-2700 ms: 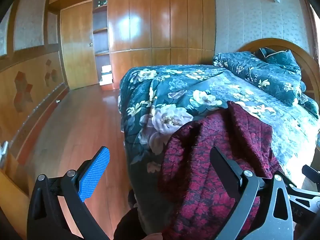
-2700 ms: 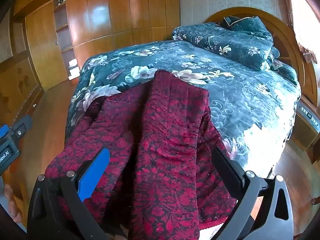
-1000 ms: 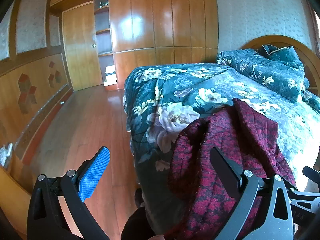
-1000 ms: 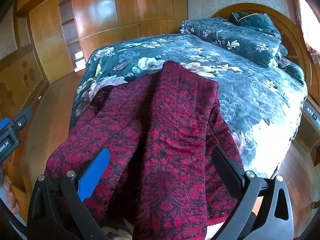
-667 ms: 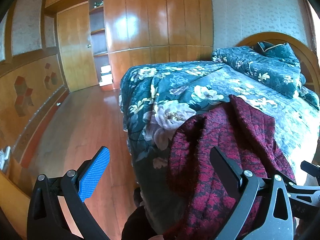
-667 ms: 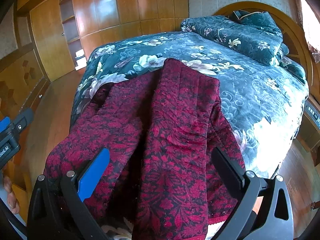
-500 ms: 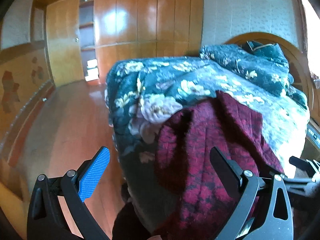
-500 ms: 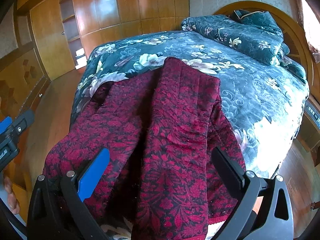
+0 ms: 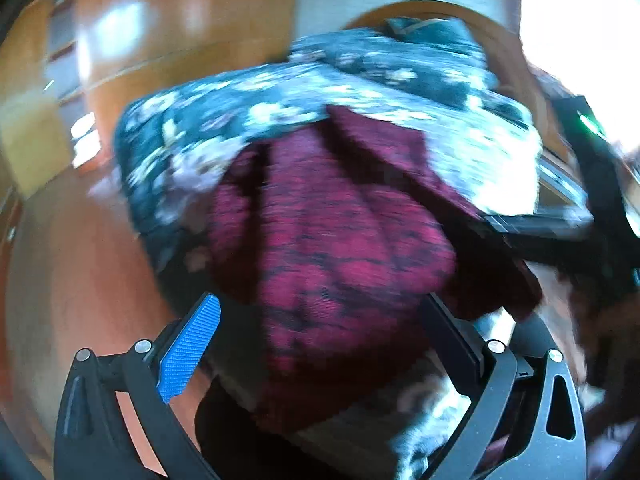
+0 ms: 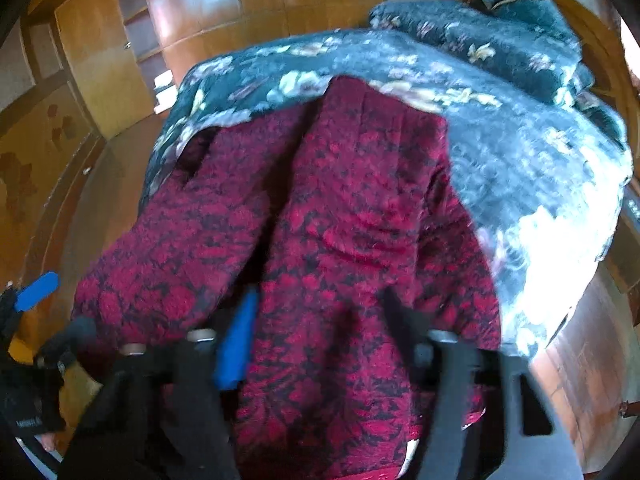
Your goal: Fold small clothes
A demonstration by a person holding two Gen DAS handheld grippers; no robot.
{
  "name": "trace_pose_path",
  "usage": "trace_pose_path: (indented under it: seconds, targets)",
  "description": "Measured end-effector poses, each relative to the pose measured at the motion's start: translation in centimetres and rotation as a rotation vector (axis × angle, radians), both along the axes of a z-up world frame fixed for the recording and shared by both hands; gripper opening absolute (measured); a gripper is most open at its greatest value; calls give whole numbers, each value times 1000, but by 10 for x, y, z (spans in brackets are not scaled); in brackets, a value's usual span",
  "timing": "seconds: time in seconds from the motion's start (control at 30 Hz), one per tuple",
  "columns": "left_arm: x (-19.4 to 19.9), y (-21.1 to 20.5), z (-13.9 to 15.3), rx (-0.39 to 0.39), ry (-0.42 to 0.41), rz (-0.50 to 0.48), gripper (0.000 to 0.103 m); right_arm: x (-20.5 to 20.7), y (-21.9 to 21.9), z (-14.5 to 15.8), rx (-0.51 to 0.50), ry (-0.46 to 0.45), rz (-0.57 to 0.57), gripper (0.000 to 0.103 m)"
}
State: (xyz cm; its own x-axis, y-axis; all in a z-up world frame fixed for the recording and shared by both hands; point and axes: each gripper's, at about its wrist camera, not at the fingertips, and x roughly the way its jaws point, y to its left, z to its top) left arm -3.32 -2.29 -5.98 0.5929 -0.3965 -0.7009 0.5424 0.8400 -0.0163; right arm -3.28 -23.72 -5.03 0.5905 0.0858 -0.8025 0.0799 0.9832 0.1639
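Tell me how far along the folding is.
Barely begun. Done: the red jacket lies spread on the bed, no fold visible. In hand: the right claw is closing over the jacket's near edge; the left claw is open above its side. Left: every fold.

No text can be read; faint pale lettering is seen on the left gripper (image 10: 28, 420) body (right wrist view), too blurred to be made out
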Motion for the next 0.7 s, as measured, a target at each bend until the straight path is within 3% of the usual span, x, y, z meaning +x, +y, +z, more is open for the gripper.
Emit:
trace_pose_path:
  seconds: [0.07, 0.13, 0.17, 0.23, 0.3, 0.43, 0.57, 0.7]
  targets:
    - [-7, -11, -5, 64, -31, -51, 98, -1, -2, 1, 25, 4, 34, 21]
    - [-7, -21, -16, 131, -30, -81, 67, -2, -6, 8, 23, -8, 60, 14]
    - [-2, -25, -23, 144, 0, -87, 60, -3, -10, 12, 22, -12, 68, 12]
    - [7, -21, -29, 120, 38, -90, 18, -3, -22, 22, -2, -38, 62, 11]
    - [15, -15, -26, 73, 59, -79, 1, -4, -36, 33, -39, -69, 41, 10]
    - [33, 12, 6, -83, 59, -36, 0, 1, -89, 58, -116, -132, -78, 10]
    - [68, 37, 32, -157, 41, 66, 0, 16, -149, 71, -208, -162, -234, 10]
    - [131, 65, 60, -191, -2, 202, 0, 43, -197, 69, -277, -150, -355, 10]
